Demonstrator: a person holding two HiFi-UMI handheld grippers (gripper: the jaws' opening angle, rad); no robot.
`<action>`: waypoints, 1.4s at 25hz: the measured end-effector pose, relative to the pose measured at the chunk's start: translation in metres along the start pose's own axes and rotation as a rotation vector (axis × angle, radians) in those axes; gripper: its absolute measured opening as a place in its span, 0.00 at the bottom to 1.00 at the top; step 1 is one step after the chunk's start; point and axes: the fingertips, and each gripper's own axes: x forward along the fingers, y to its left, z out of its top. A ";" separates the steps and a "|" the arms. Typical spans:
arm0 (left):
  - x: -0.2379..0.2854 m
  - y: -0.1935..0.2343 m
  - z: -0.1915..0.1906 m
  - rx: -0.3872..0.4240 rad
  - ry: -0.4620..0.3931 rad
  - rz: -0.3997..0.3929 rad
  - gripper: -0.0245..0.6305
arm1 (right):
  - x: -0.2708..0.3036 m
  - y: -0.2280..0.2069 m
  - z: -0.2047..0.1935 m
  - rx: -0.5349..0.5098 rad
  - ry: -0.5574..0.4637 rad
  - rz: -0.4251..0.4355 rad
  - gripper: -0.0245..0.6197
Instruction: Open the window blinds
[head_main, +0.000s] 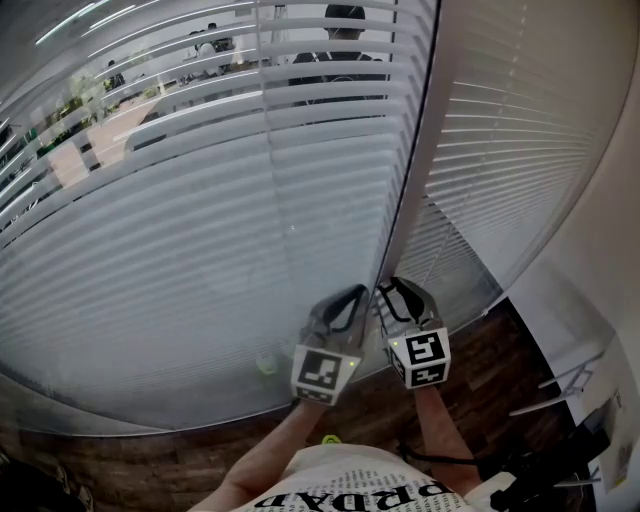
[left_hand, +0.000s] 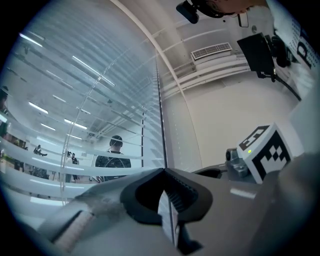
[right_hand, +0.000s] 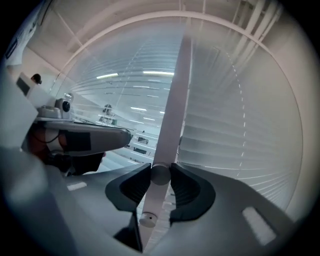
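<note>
Two white slatted blinds hang side by side. The left blind (head_main: 200, 250) has its slats tilted partly open, and an office shows through its upper part. The right blind (head_main: 500, 150) has its slats turned flat. A pale tilt wand (right_hand: 172, 110) hangs between them. My right gripper (right_hand: 160, 175) is shut on this wand near its lower end, and in the head view it (head_main: 390, 288) is at the blinds' lower middle. Just to its left, my left gripper (head_main: 357, 293) has its jaws together (left_hand: 162, 172), and I see nothing held in them.
A person (head_main: 340, 40) stands beyond the glass, with others further back. Dark wooden floor (head_main: 480, 370) runs below the blinds. A white wall (head_main: 600, 260) closes the right side, with metal legs (head_main: 570, 385) at its foot. A small green thing (head_main: 266, 364) lies by the sill.
</note>
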 end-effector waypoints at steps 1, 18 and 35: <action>0.000 0.000 -0.002 0.003 0.013 -0.002 0.03 | 0.000 -0.001 0.000 0.027 -0.005 0.003 0.24; 0.003 0.002 0.007 -0.003 -0.041 0.015 0.03 | 0.001 -0.007 0.001 0.431 -0.081 0.051 0.24; 0.003 0.003 0.007 0.000 -0.035 0.018 0.03 | -0.003 0.000 0.001 0.054 -0.002 0.058 0.25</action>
